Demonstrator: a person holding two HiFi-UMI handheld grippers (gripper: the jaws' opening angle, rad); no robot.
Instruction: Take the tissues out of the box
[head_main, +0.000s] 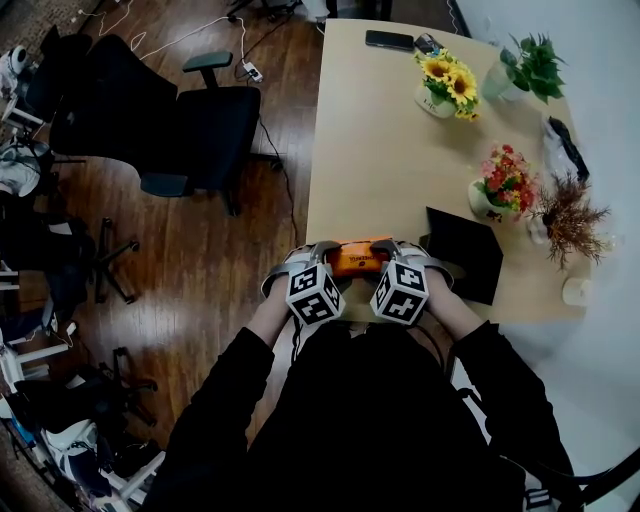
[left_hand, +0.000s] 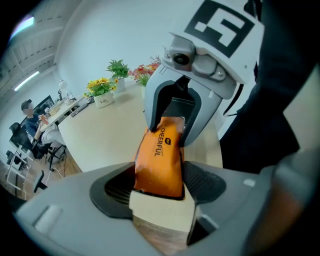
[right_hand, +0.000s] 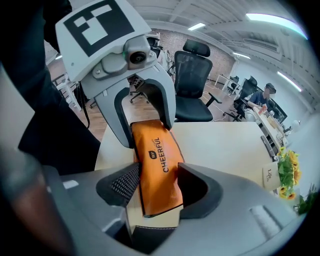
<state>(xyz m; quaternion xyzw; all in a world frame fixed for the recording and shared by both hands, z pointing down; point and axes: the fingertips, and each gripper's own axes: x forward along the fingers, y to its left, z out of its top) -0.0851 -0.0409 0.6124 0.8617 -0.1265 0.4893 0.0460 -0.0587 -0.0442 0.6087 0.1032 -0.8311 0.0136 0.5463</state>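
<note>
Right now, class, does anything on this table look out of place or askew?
Only the orange tissue pack: it lies right at the table's near edge, where it could slip off. It is a soft pack, no box. Nothing looks spilled or damaged.

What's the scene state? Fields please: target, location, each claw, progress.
target: orange tissue pack
location: at the near edge of the table, one end inside each claw
left claw: open, gaps on both sides of the pack
right claw: pack fills the gap between the pads; can't tell whether they press
progress: pack closed, nothing pulled out yet
</note>
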